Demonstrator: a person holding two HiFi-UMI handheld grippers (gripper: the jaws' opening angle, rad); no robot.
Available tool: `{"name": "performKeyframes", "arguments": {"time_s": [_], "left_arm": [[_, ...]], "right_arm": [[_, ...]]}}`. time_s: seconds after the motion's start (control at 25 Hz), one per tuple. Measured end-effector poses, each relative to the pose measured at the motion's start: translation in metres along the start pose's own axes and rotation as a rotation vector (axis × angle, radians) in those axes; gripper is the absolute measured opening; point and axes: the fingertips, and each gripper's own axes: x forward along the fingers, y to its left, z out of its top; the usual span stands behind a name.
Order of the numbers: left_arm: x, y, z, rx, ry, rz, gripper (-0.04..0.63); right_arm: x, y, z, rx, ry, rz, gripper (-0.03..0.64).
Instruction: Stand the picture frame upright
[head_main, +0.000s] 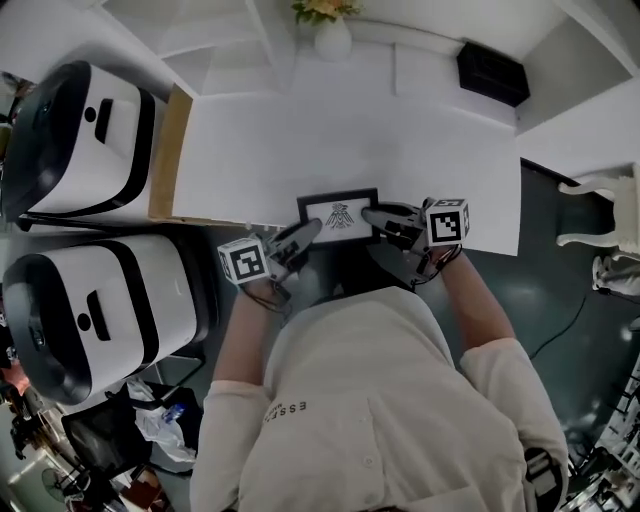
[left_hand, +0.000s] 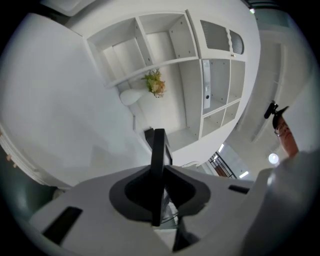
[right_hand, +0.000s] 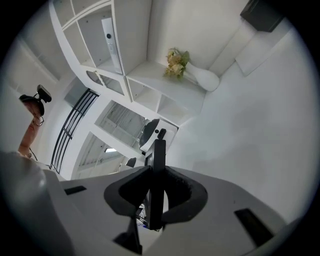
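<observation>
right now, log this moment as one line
left tool: shut on picture frame, left edge | right tool: shut on picture frame, right edge | place: at near edge of white table

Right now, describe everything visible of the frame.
The frame is a rectangle with a thin black rim around a white mat that bears a dark winged motif. It is held landscape at the near edge of the white table, its face showing from above. The left gripper clamps its left edge, the right gripper its right. Whether it rests on the table cannot be told.
</observation>
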Motion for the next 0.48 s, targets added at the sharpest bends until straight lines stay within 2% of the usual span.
{"name": "performKeyframes", "arguments": {"time_s": [0.16, 0.32, 0.48], "left_arm": [[0.007, 0.009, 0.040, 0.054, -0.036, 0.035, 0.064], [0.017, 0.021, 0.080, 0.083, -0.077, 0.070, 0.064], [0.021, 0.027, 0.117, 0.143, -0.086, 0.084, 0.064]], "right_arm": [[0.020, -0.012, 0.037, -0.026, 0.044, 0.028, 0.092], [0.036, -0.026, 0.076, -0.049, 0.058, 0.028, 0.091], [0.055, -0.034, 0.104, -0.074, 0.073, 0.012, 0.092]]}}
